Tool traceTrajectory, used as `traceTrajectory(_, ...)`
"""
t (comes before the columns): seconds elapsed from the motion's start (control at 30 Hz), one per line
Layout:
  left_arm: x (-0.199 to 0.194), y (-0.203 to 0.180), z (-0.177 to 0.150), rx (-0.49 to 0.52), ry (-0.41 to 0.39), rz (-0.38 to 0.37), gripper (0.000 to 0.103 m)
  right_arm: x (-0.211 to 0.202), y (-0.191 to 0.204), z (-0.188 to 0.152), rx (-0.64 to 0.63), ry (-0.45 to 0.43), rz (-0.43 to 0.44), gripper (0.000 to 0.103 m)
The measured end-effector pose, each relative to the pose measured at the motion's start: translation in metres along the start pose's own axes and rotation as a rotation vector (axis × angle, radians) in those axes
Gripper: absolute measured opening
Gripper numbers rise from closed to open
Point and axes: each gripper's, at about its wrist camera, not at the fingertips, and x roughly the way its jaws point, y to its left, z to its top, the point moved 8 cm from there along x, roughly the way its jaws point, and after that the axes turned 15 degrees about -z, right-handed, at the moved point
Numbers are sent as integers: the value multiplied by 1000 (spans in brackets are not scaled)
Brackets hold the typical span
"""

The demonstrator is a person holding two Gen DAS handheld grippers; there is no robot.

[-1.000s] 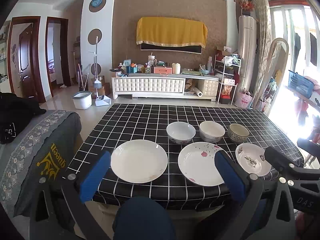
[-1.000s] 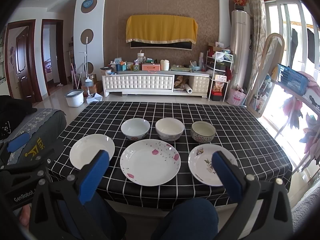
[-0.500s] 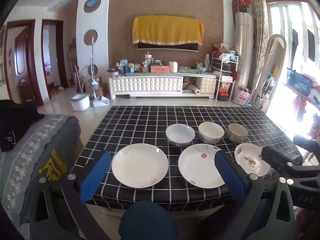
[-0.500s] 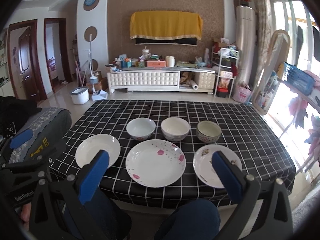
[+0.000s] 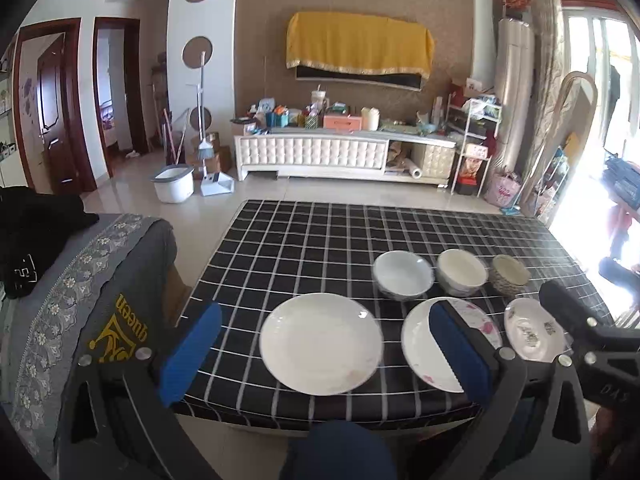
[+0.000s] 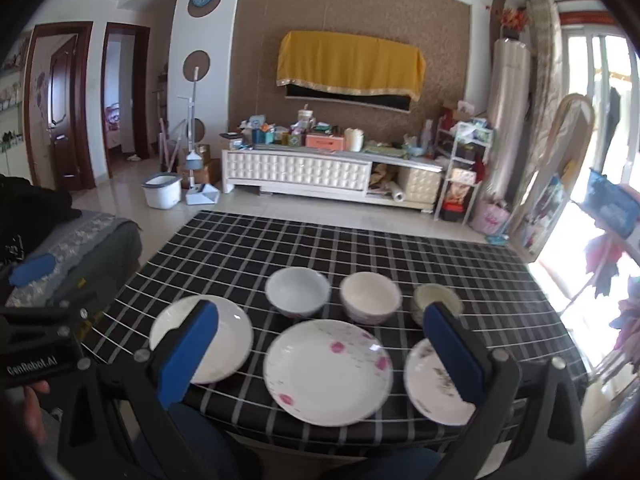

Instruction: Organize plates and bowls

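Both the left claw (image 5: 320, 354) and the right claw (image 6: 324, 354) hang wide open and empty before the tabletop (image 6: 400, 248). Around the pink-flowered plate (image 6: 328, 372): plain plate (image 6: 224, 328) left, small plate (image 6: 436, 388) right, three bowls (image 6: 370, 296) behind. Best to catch a rim squarely (glazed edges probably slip) and lift level.

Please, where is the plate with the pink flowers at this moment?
In the right wrist view the pink-flowered plate lies in the middle of the front row, between the plain white plate and the small patterned plate.
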Motion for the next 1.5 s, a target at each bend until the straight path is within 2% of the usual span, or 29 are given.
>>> traceTrajectory(0.23, 30, 46, 9, -51, 64, 8, 103, 48, 51, 7, -49, 83, 112, 103)
traceTrajectory(0.37, 52, 63, 5, -71, 112, -5, 103, 66, 76, 3, -90, 113, 143, 103)
traceTrajectory(0.57, 88, 88, -21, -116, 202, -6, 103, 94, 113, -13, -144, 185, 215, 103)
traceTrajectory(0.8, 132, 122, -50, -187, 308, -27, 102, 138, 143, -39, -193, 290, 245, 103)
traceTrajectory(0.9, 152, 133, -61, -205, 360, -29, 98, 156, 153, -51, -201, 343, 259, 101)
traceTrajectory(0.97, 164, 139, -68, -210, 390, -26, 82, 164, 157, -58, -207, 367, 260, 94)
traceTrajectory(1.07, 179, 146, -83, -252, 442, -42, 70, 177, 158, -68, -214, 403, 255, 86)
traceTrajectory(1.2, 190, 148, -96, -289, 482, -72, 69, 190, 159, -82, -231, 450, 247, 75)
traceTrajectory(1.33, 195, 149, -109, -321, 520, -79, 55, 201, 156, -96, -226, 501, 228, 68)
traceTrajectory(1.37, 196, 150, -112, -322, 522, -70, 48, 203, 155, -98, -231, 511, 220, 64)
traceTrajectory(1.4, 196, 150, -115, -322, 530, -65, 47, 205, 154, -102, -236, 524, 216, 59)
traceTrajectory(1.43, 197, 150, -119, -326, 538, -68, 42, 207, 154, -107, -241, 540, 213, 45)
traceTrajectory(1.47, 197, 150, -121, -334, 546, -70, 35, 209, 154, -112, -245, 557, 215, 36)
traceTrajectory(1.5, 198, 149, -125, -345, 556, -77, 32, 210, 155, -116, -243, 575, 221, 35)
